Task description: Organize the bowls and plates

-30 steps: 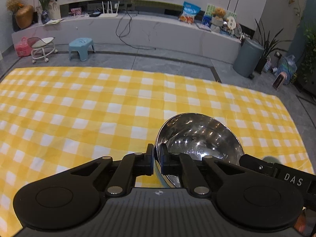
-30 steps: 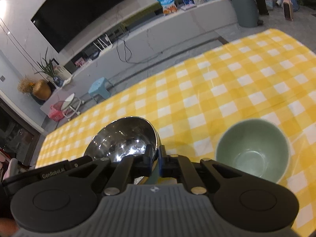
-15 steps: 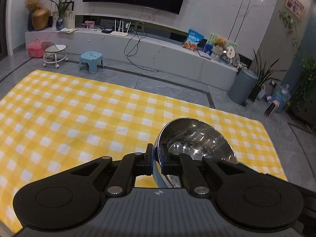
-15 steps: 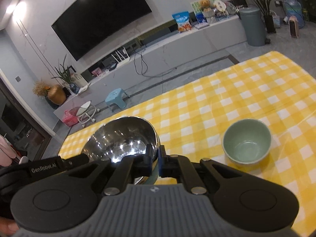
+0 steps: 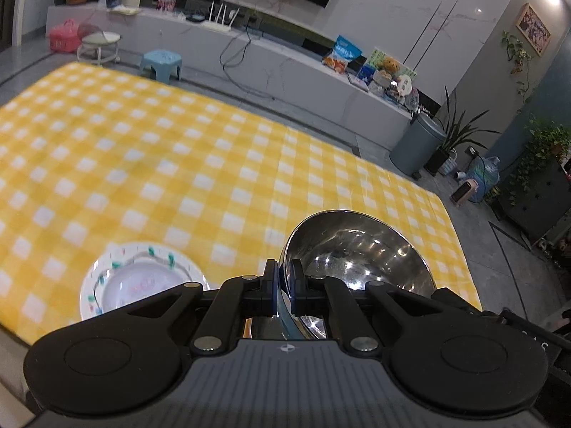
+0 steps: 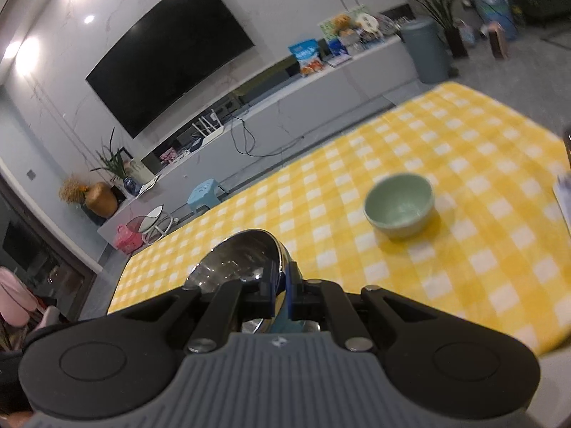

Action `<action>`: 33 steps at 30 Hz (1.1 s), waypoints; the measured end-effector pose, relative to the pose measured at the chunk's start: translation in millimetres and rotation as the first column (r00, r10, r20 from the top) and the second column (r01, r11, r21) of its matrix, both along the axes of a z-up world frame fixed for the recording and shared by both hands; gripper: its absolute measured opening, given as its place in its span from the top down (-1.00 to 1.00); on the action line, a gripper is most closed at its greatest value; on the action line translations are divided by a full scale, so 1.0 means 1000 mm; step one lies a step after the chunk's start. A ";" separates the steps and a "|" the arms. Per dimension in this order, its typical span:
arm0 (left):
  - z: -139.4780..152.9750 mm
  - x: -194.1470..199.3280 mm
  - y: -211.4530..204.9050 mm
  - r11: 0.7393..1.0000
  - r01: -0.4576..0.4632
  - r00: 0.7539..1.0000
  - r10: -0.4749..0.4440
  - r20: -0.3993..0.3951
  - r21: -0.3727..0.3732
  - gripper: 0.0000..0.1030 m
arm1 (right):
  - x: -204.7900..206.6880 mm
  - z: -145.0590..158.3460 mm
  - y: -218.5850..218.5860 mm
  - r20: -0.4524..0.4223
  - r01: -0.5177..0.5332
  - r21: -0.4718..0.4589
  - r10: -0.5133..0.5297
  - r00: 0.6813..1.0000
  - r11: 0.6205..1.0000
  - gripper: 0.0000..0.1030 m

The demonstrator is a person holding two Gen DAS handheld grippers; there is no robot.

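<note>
The steel bowl you hold now rides higher above the yellow checked cloth than a second ago: in both wrist views the cloth has dropped away and more of the room behind shows. A white plate with a painted rim has come into your left wrist view at the near edge of the bench, just left of the bowl, where there was only cloth before. The green bowl, which sat close under your right gripper a second ago, now stands well apart on the cloth, smaller and blurred. The steel bowl itself is shiny, deep and round, its inside full of reflected ceiling lights, and it looks empty. It hangs tilted between your two grippers, clear of the cloth. Your left gripper has its fingers closed on the rim at the bowl's left side, one pad inside and one outside. Your right gripper is pinched on the rim at the opposite side in the same way.
</note>
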State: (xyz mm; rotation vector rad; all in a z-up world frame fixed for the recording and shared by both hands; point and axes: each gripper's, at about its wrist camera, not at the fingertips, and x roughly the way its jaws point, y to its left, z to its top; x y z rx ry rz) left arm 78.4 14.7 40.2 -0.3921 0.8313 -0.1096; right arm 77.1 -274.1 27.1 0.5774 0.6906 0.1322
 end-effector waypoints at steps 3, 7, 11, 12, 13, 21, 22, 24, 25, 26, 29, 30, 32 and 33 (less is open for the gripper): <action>-0.010 -0.007 -0.001 1.000 0.006 1.000 -0.005 -0.022 0.009 0.88 | -0.008 -0.009 0.002 -0.024 0.006 -0.012 -0.006 1.000 1.000 0.95; -0.019 -0.013 -0.007 0.999 0.017 1.000 -0.016 -0.021 0.048 0.87 | -0.011 -0.024 0.004 -0.069 0.008 -0.023 -0.010 0.998 1.000 0.96; -0.027 -0.015 -0.011 0.997 0.036 0.999 -0.035 -0.019 0.071 0.87 | -0.010 -0.031 0.005 -0.081 0.012 -0.043 -0.016 0.997 0.999 0.96; -0.029 -0.014 -0.012 0.997 0.040 0.999 -0.038 -0.025 0.072 0.87 | -0.009 -0.032 0.006 -0.080 0.012 -0.053 -0.016 0.997 0.999 0.97; -0.031 -0.014 -0.012 0.996 0.044 0.999 -0.042 -0.030 0.072 0.87 | -0.009 -0.032 0.006 -0.080 0.012 -0.060 -0.017 0.997 0.998 0.97; -0.039 -0.014 -0.020 0.992 0.067 0.997 -0.063 -0.040 0.103 0.87 | -0.006 -0.042 0.003 -0.105 0.022 -0.064 -0.029 0.994 0.998 0.98; -0.040 -0.014 -0.020 0.992 0.068 0.997 -0.064 -0.042 0.106 0.87 | -0.006 -0.043 0.003 -0.106 0.022 -0.066 -0.029 0.994 0.998 0.98; -0.041 -0.012 -0.020 0.992 0.066 0.997 -0.061 -0.048 0.106 0.87 | -0.005 -0.045 0.004 -0.112 0.020 -0.066 -0.027 0.993 0.998 0.98; -0.041 -0.012 -0.019 0.992 0.066 0.997 -0.061 -0.049 0.106 0.87 | -0.005 -0.045 0.004 -0.114 0.019 -0.064 -0.026 0.993 0.998 0.98; -0.041 -0.012 -0.020 0.992 0.067 0.997 -0.062 -0.051 0.109 0.87 | -0.005 -0.045 0.004 -0.115 0.019 -0.063 -0.026 0.993 0.998 0.98; -0.044 -0.010 -0.021 0.990 0.074 0.996 -0.068 -0.057 0.117 0.87 | -0.004 -0.046 0.005 -0.121 0.021 -0.061 -0.029 0.992 0.998 0.99; -0.045 -0.010 -0.021 0.990 0.075 0.996 -0.068 -0.062 0.119 0.87 | -0.004 -0.047 0.005 -0.123 0.020 -0.061 -0.028 0.992 0.998 0.99; -0.047 -0.010 -0.021 0.989 0.078 0.995 -0.071 -0.064 0.122 0.86 | -0.004 -0.049 0.004 -0.129 0.021 -0.057 -0.029 0.991 0.998 1.00; -0.048 -0.010 -0.022 0.989 0.080 0.995 -0.072 -0.065 0.124 0.86 | -0.004 -0.049 0.004 -0.128 0.021 -0.055 -0.028 0.991 0.998 1.00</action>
